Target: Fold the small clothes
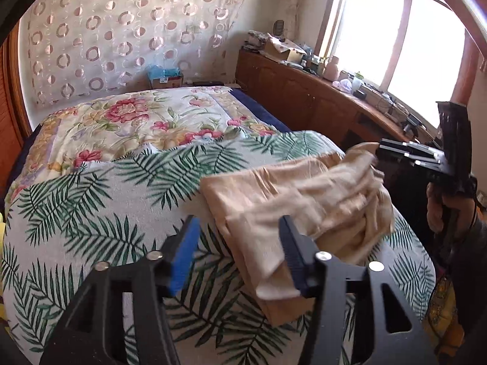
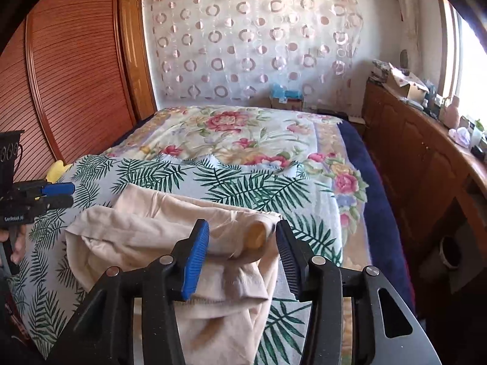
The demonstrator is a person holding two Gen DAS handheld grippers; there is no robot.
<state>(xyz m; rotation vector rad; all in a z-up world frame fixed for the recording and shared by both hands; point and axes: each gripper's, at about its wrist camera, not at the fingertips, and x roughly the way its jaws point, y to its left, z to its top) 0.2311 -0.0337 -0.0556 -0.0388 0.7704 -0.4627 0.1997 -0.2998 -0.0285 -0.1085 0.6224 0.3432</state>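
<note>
At the far left, in the right wrist view, a wardrobe (image 2: 70,70) with wooden slat doors stands beside the bed (image 2: 377,182). The bed carries a flower quilt (image 1: 137,121) at the far part and a palm-leaf cover (image 1: 76,213) at the near part. A small yellow thing (image 2: 57,168) shows at the left edge of the cover; what it is I cannot tell.

The left gripper (image 1: 240,249) hangs over the near left part of the cover. Its jaws stand wide apart and hold nothing; the right jaw is just at the edge of the garment (image 1: 304,206). In the right wrist view the same gripper (image 2: 62,196) is seen from the side at the left edge.

The garment, beige and crumpled, lies on the palm-leaf cover near the front edge of the bed, partly folded over itself, between the two grippers.

The right gripper (image 2: 242,258) is above the right part of the garment (image 2: 158,237). Its jaws are open wide, with cloth lying between and under them, but they do not pinch it.

On the right a long wooden cabinet (image 1: 304,91) runs under the window (image 1: 411,36), with bottles and boxes on top. A dotted curtain (image 2: 258,39) covers the far wall
</note>
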